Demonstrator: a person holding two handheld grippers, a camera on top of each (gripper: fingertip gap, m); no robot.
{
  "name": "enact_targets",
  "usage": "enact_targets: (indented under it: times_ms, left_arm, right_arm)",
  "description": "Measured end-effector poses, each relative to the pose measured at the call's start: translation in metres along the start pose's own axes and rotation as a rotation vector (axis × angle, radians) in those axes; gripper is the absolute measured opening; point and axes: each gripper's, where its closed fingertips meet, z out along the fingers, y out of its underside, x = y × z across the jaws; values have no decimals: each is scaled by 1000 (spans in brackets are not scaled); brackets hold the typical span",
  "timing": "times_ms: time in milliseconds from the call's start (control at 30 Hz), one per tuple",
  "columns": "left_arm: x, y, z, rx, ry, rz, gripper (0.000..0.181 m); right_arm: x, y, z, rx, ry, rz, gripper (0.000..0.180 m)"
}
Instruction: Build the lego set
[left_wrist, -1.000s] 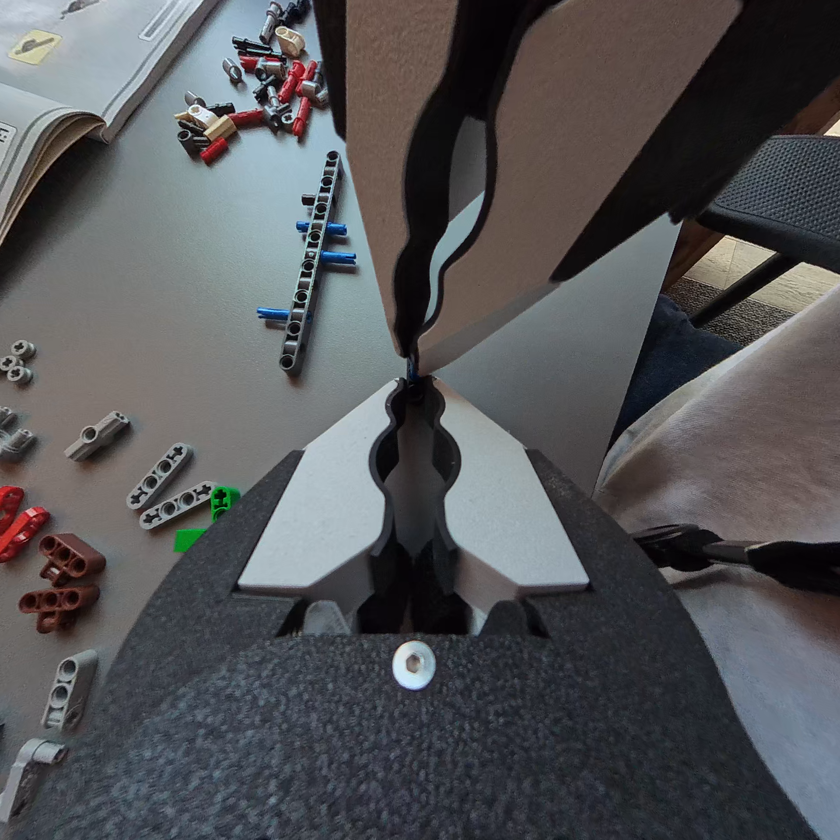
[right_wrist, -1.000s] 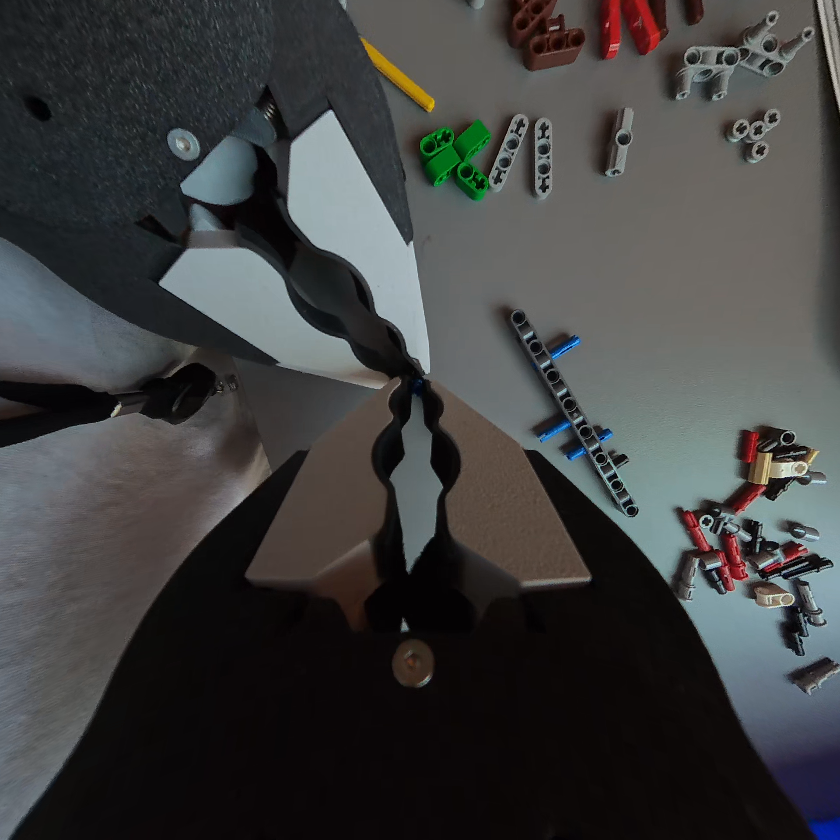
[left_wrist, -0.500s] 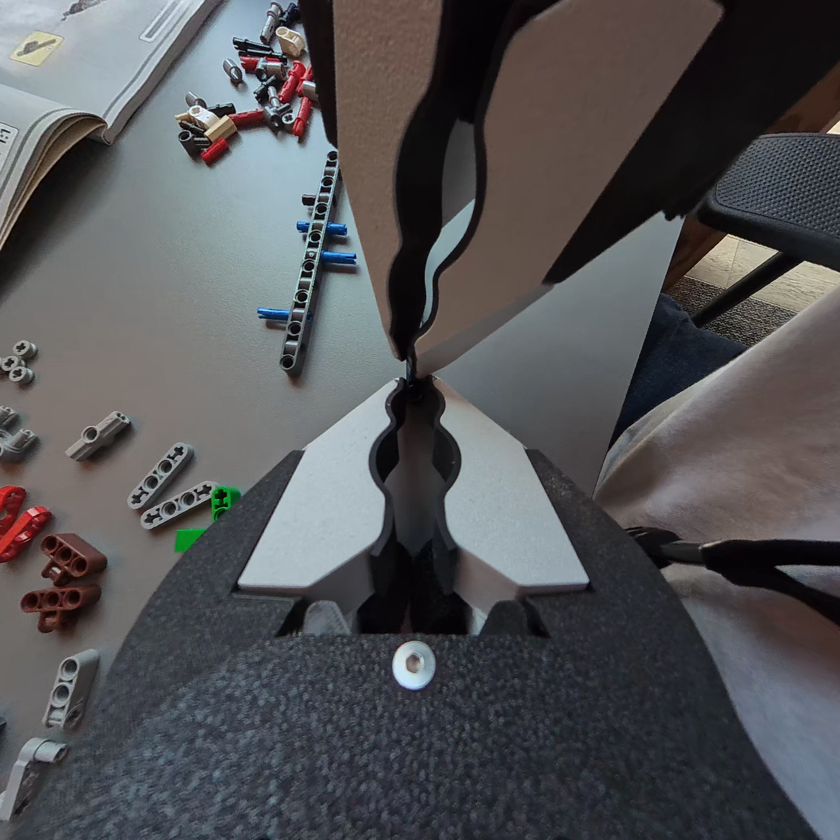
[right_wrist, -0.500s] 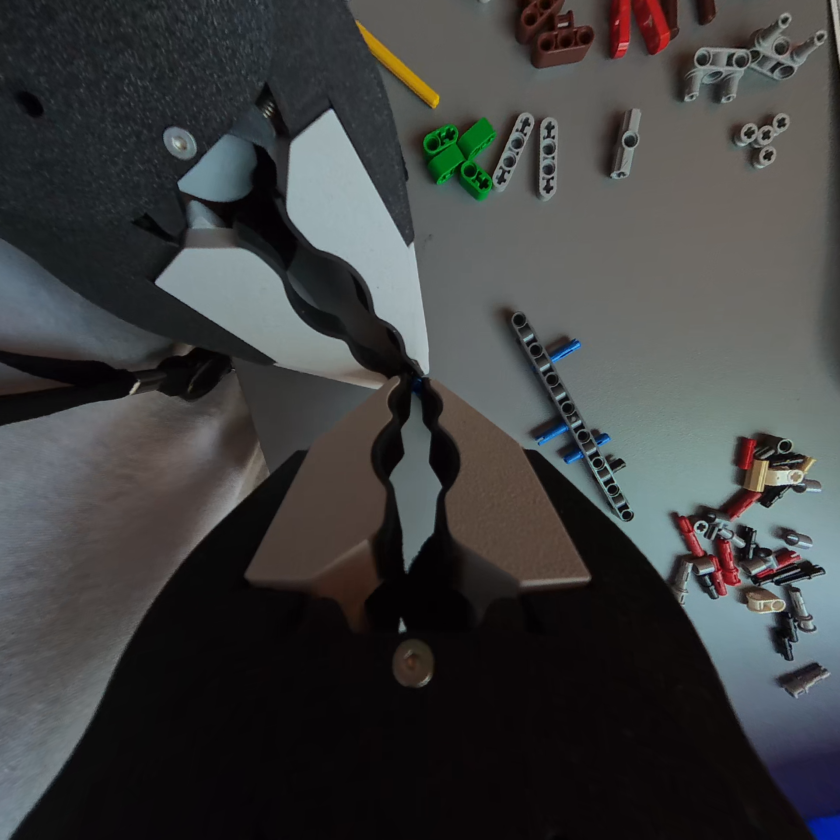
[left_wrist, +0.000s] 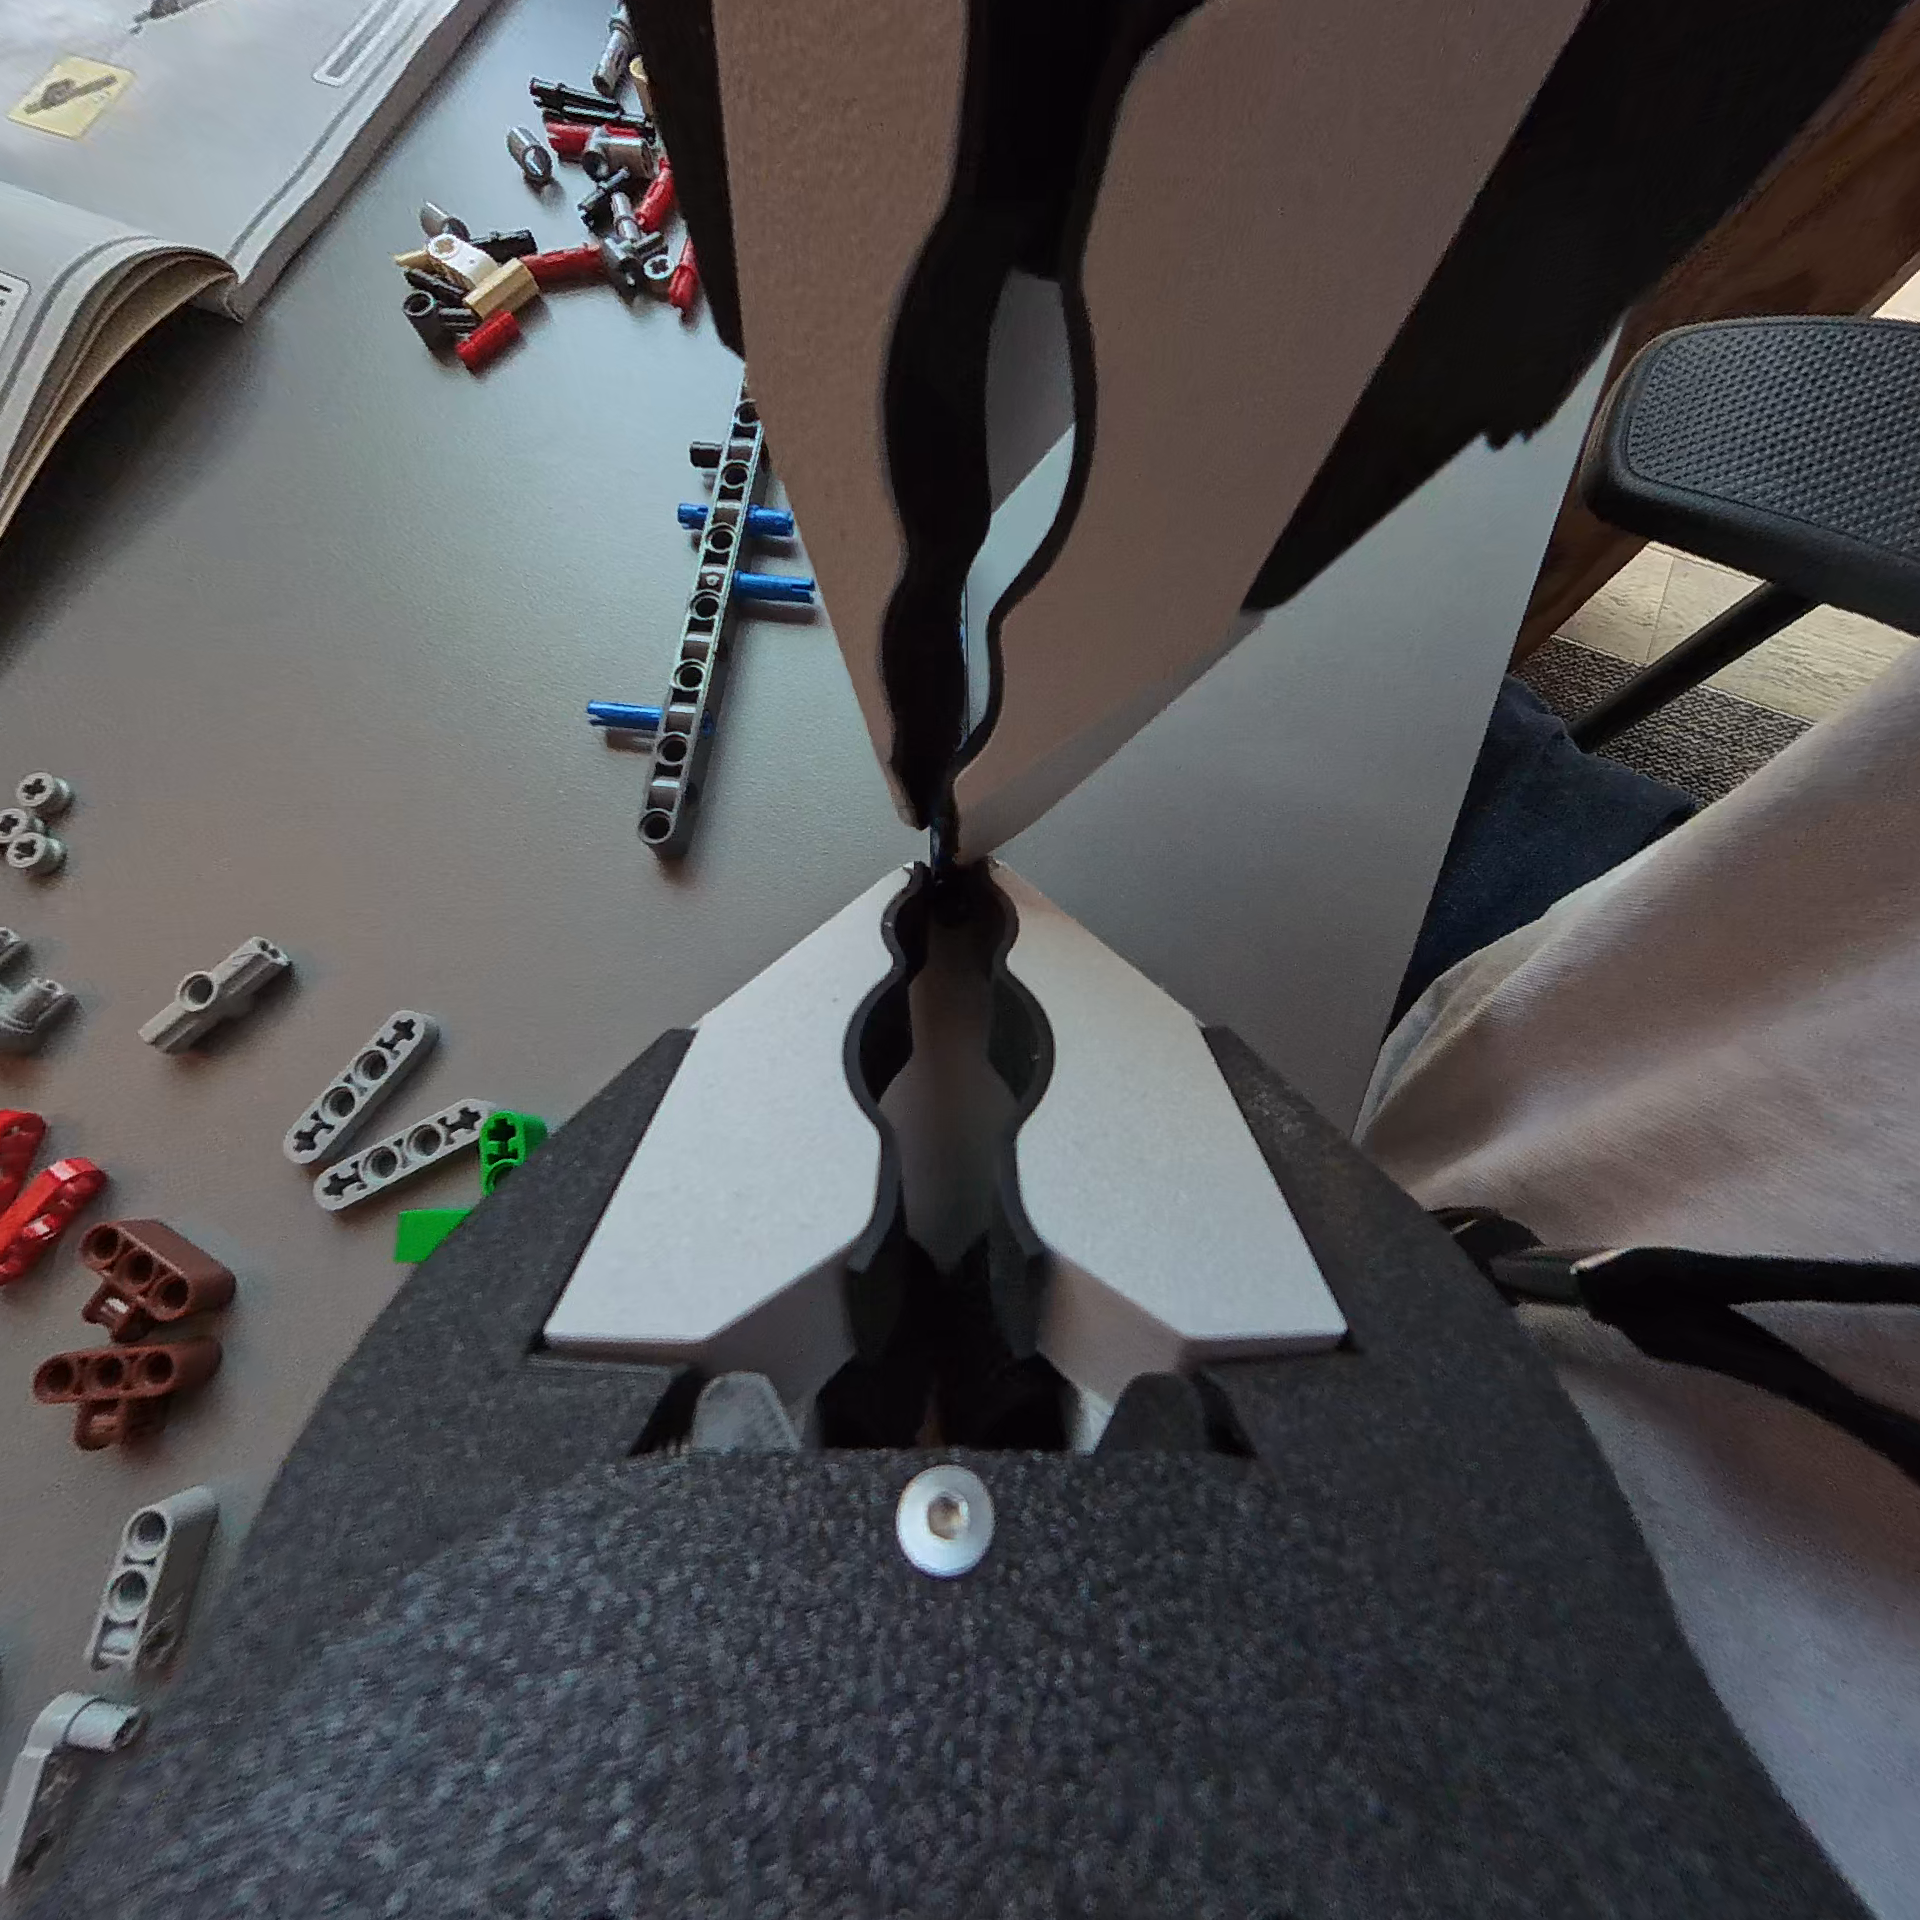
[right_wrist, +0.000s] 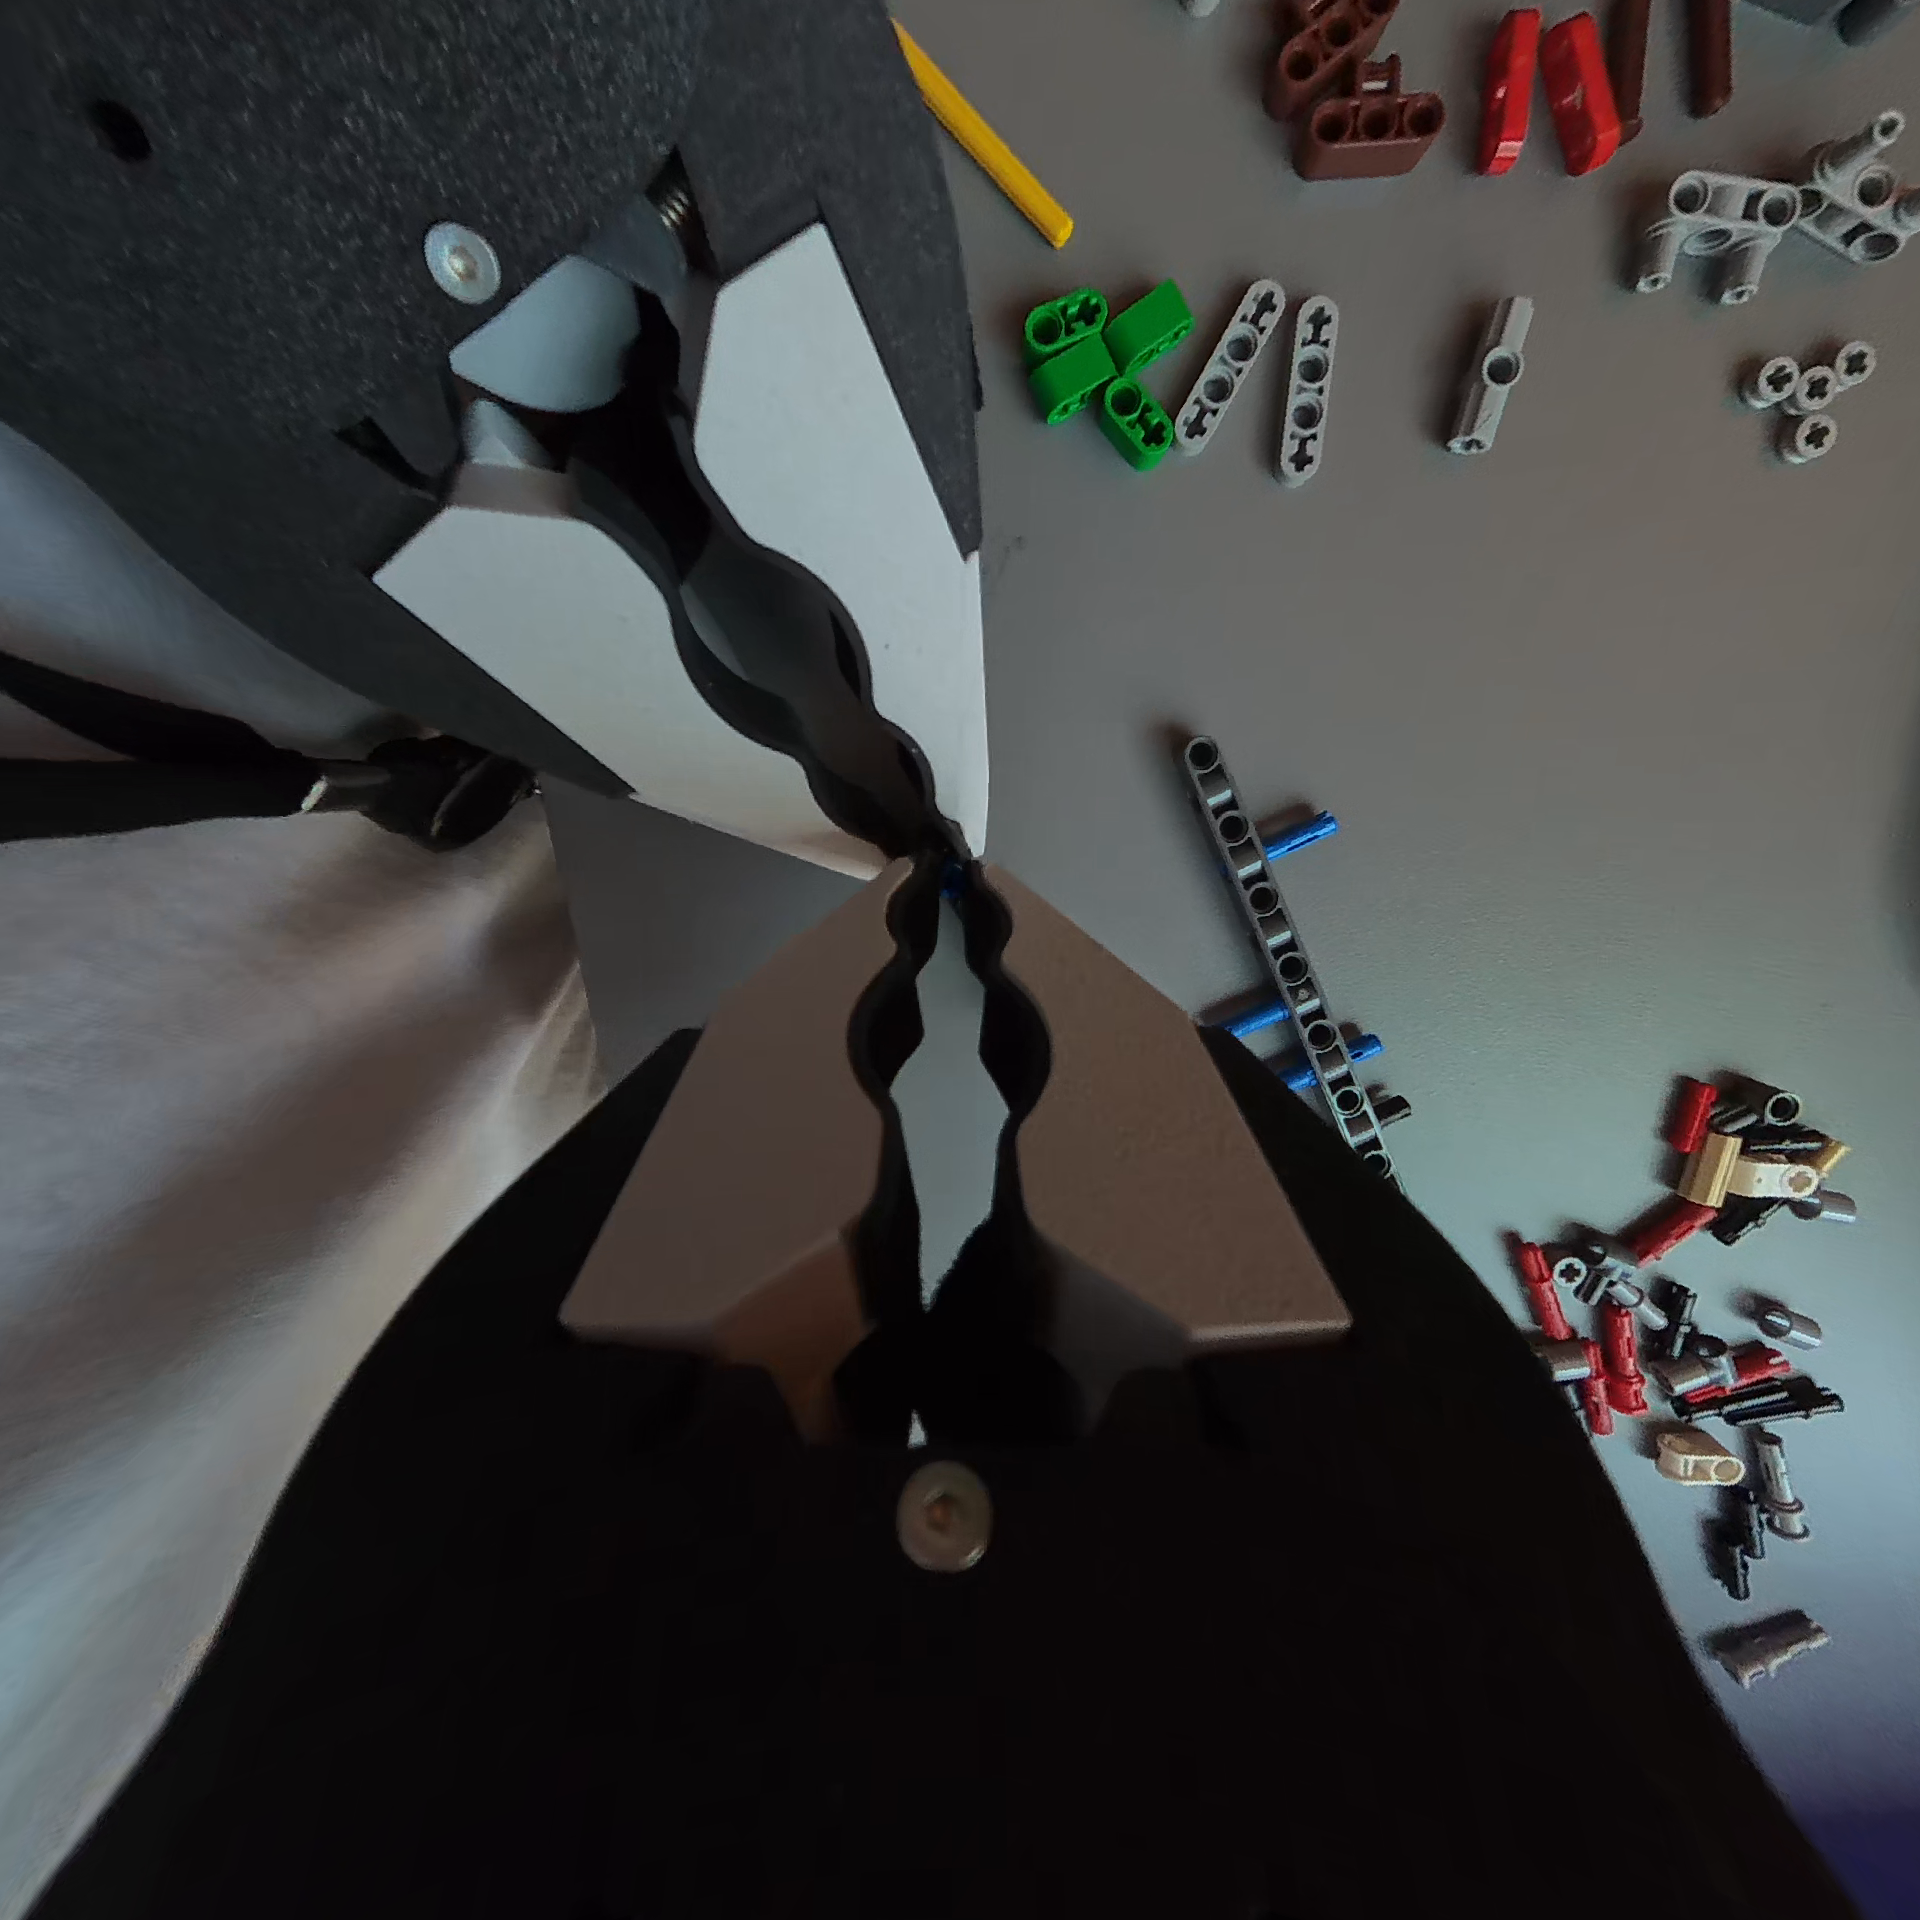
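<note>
Over the near edge of the grey counter (left_wrist: 312, 582) the two tools meet tip to tip. The left gripper (left_wrist: 948, 883) and the right gripper (right_wrist: 951, 883) each have their jaws clenched on a small blue pin (right_wrist: 954, 876), held in the air at centre frame between them; little of it shows.

The risk, I'd say, is that tiny pin: if either grip loosens unevenly or the tips twist against each other, it could spring out and drop off the counter's edge onto the person's lap just beside.

Left to right in the left wrist view: an open instruction booklet (left_wrist: 114, 239) at upper left, red pieces (left_wrist: 47, 1195) and brown connectors (left_wrist: 135, 1320) at the left edge, thin grey liftarms (left_wrist: 364, 1081), a green connector (left_wrist: 507, 1138), then a heap of small pins (left_wrist: 561, 239) at the top and the long grey beam (left_wrist: 707, 644) already carrying blue pins, lying well apart from the tips. The right gripper's body covers the beam's far end, and a black chair (left_wrist: 1777, 436) stands at right.
</note>
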Motion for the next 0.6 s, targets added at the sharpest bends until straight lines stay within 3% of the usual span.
enact_targets:
  times_ms: [33, 600]
  left_arm:
    - [0, 0, 0, 0, 2, -4, 7]
    - [2, 0, 0, 1, 20, 2, 8]
  right_arm:
    - [0, 1, 0, -4, -8, -16, 4]
    - [-1, 5, 5, -64, -76, -167, 4]
